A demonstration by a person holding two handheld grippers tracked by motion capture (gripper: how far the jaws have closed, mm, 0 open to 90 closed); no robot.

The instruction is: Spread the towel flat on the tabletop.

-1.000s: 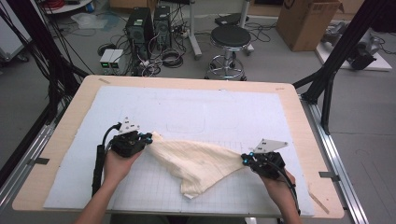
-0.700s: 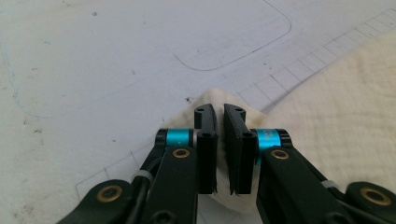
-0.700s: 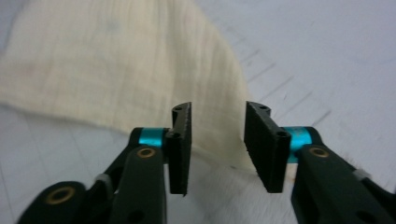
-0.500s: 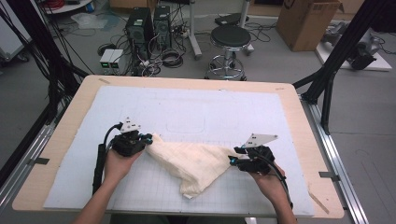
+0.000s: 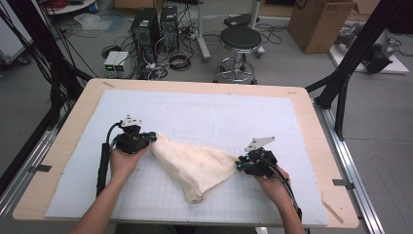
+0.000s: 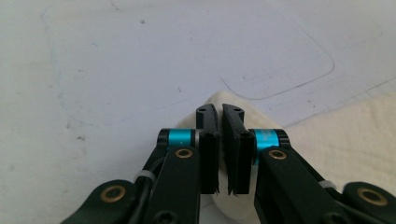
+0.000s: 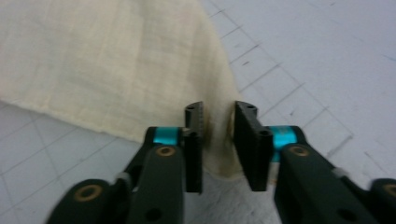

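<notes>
A cream cloth (image 5: 195,165) lies rumpled on the white gridded mat (image 5: 219,112), stretched between both grippers. My left gripper (image 5: 153,137) is shut on the cloth's left corner. In the left gripper view its jaws (image 6: 220,112) stand almost together with cloth (image 6: 336,140) pinched between them. My right gripper (image 5: 239,165) is at the cloth's right corner. In the right gripper view its jaws (image 7: 218,112) have just been closing, and a fold of the cloth (image 7: 102,60) fills the gap and touches both pads.
The mat covers a wooden table (image 5: 195,87). A faint rounded outline (image 5: 195,129) is drawn on the mat beyond the cloth. Behind the table stand a stool (image 5: 238,39), computer cases (image 5: 156,24) and a cardboard box (image 5: 321,24). A black frame strut (image 5: 341,83) rises at the right.
My right gripper has moved left, bringing the cloth's right corner inward so that the cloth bunches more. My left gripper has shifted slightly, still on its corner.
</notes>
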